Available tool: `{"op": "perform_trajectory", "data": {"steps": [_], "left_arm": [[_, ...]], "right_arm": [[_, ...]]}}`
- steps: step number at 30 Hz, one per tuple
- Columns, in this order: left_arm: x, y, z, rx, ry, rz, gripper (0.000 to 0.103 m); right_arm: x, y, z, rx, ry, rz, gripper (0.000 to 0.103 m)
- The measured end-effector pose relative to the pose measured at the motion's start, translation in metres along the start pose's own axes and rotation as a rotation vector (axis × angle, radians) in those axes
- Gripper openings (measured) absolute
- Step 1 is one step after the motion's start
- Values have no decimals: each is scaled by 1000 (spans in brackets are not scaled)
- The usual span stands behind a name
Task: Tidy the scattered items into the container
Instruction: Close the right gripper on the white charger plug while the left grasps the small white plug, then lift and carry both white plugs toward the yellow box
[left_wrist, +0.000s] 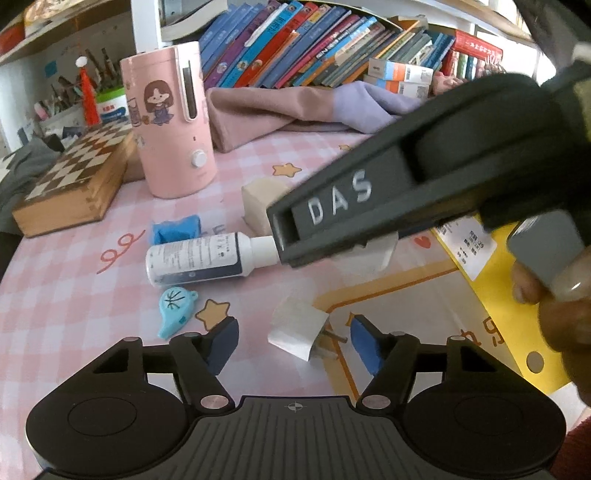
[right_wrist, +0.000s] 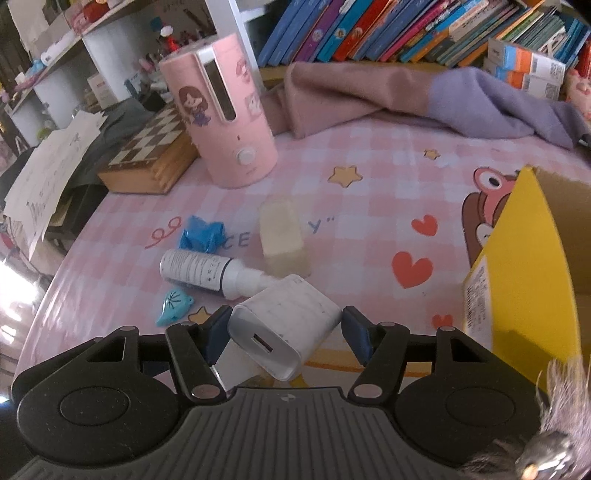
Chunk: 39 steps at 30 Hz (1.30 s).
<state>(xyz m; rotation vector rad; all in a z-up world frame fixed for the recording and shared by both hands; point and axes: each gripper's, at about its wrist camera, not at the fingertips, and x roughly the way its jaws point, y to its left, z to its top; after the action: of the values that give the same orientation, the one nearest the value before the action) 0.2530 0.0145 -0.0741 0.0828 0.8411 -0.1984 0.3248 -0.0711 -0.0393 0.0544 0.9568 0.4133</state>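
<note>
Your right wrist view shows what the left one hides: the white charger (right_wrist: 284, 328), a smooth rounded block with a slot in its near end, sits tilted between the pads of your right claw (right_wrist: 284, 332). The left pad meets its corner; whether the right pad presses, you cannot tell from here. That view also shows the yellow cardboard box (right_wrist: 517, 280) standing open at the right, its brown inside showing.

In the left wrist view, the dark body of your right tool crosses the middle and covers the cap end of the white bottle (left_wrist: 199, 260) and part of the cream block (left_wrist: 258, 203). Your left claw (left_wrist: 291, 341) stands apart, and a white plug (left_wrist: 295, 328) with metal pins lies between its blue pads, not touched by either.

Around these, on the pink checked tabletop (right_wrist: 369, 221), lie a crumpled blue wrapper (right_wrist: 201, 232) and a teal fish-shaped charm (right_wrist: 171, 306). Behind stand a pink cylindrical appliance (right_wrist: 229, 114), a wooden chessboard box (right_wrist: 155, 155) and folded soft cloth (right_wrist: 369, 96).
</note>
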Motion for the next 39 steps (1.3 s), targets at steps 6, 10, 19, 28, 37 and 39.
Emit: {"op": "perform_trajectory", "data": {"steps": [6,10,19,28,37,39], "left_arm": [[8,-5,0,28,19,-17,50],[5,-1,0,12,18,-26,46],[-15,10,-1,-38,-13,-12,45],[-42,15,-8,-67,-54,4,45],[-69,17,-23,-76,-82,18,45],[-77,18,-26,-85,-95,27,45]], "right_arm": [[-7,-3,2,11,-33,-20,62],[-10,-4,0,21,-32,-23,62],[-19,1,-4,23,-47,-16,62],[-37,10,-12,15,-76,-10,62],[-60,22,-27,-12,-107,-2,62],[-65,26,-30,-23,-113,1,62]]}}
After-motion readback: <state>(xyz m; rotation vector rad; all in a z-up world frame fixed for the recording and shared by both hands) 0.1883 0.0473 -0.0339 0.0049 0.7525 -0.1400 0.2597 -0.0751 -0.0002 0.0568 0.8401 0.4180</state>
